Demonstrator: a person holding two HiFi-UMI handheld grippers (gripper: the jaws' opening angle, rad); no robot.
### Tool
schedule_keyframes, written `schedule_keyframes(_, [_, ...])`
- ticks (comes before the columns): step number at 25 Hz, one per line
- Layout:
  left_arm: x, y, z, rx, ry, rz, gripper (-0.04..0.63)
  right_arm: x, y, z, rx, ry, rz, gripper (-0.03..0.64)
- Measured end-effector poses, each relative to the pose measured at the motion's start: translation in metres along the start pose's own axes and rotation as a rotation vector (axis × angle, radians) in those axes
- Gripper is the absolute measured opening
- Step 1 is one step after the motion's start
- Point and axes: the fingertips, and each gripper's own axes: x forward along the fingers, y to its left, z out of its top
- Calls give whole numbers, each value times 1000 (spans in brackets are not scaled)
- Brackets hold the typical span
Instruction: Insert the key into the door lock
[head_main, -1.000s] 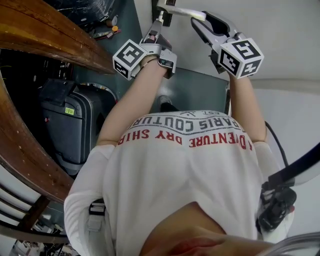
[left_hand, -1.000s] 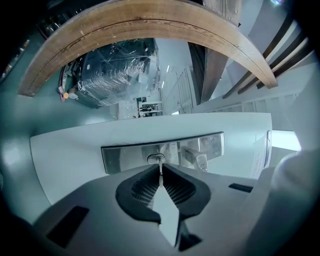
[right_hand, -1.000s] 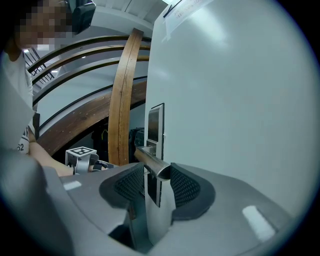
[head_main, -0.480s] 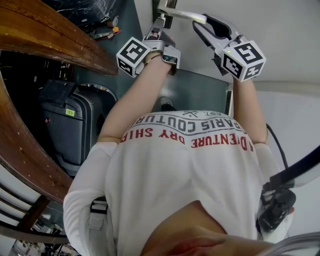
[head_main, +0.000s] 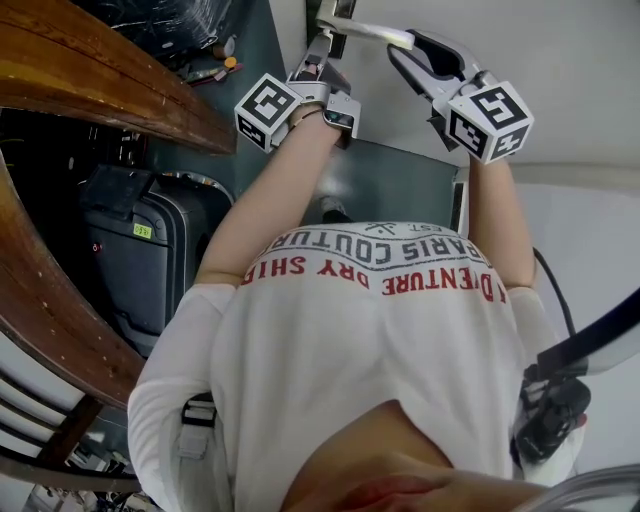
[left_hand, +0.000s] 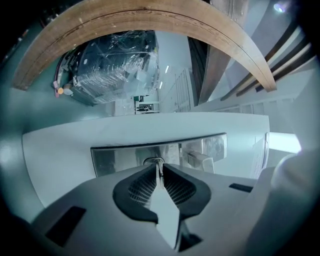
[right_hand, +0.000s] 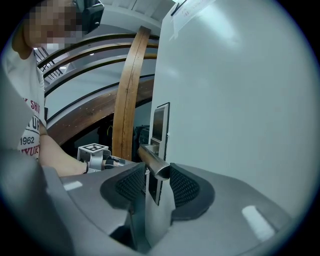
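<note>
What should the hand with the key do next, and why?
Probably ease the left gripper straight forward a little. Its jaws are shut on the key, and the key's tip is lined up right at the keyhole in the lock plate. I cannot tell how far in the key is yet.

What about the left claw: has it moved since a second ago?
Yes, slightly: the left claw has edged up-frame and right, toward the door handle and away from the wooden handrail.
</note>
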Motion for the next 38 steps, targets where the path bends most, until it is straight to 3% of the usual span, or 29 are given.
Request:
schedule_keyframes(4, [-9, 1, 0, 201, 93, 18, 60, -7, -13, -3, 3, -11, -68, 149])
schedule_keyframes(6, [-30, -1, 1, 252, 139, -6, 60, -19, -15, -5, 7, -30, -116, 147])
schedule_keyframes(8, [-62, -12, 1, 271, 198, -58, 60, -33, 3, -9, 8, -22, -105, 147])
schedule_keyframes(10, [-102, -33, -9, 378, 303, -105, 59, -48, 39, -10, 38, -19, -44, 130])
schedule_keyframes(13, [-167, -85, -50, 708, 509, -237, 58, -75, 114, -19, 127, -19, 85, 2])
schedule_keyframes(15, [-208, -110, -80, 934, 618, -312, 11, -90, 165, -29, 164, 2, 165, 2])
schedule_keyframes(18, [-261, -106, -116, 1289, 764, -301, 3, -109, 224, -42, 195, 44, 221, 2])
schedule_keyframes(19, [-277, -103, -124, 1355, 805, -289, 3, -114, 239, -45, 202, 57, 228, 2])
schedule_keyframes(20, [-292, -101, -132, 1374, 837, -281, 3, -118, 253, -48, 208, 68, 233, 2])
schedule_keyframes(24, [-342, -112, -160, 1255, 883, -293, 2, -147, 296, -55, 224, 97, 237, 2])
schedule_keyframes(26, [-361, -116, -165, 1232, 877, -282, 2, -159, 313, -60, 240, 100, 237, 2])
schedule_keyframes(31, [-413, -118, -187, 1216, 843, -228, 2, -198, 363, -75, 258, 111, 250, 2])
schedule_keyframes(38, [-529, -143, -288, 1260, 837, -234, 2, -325, 453, -101, 238, 105, 195, 2])
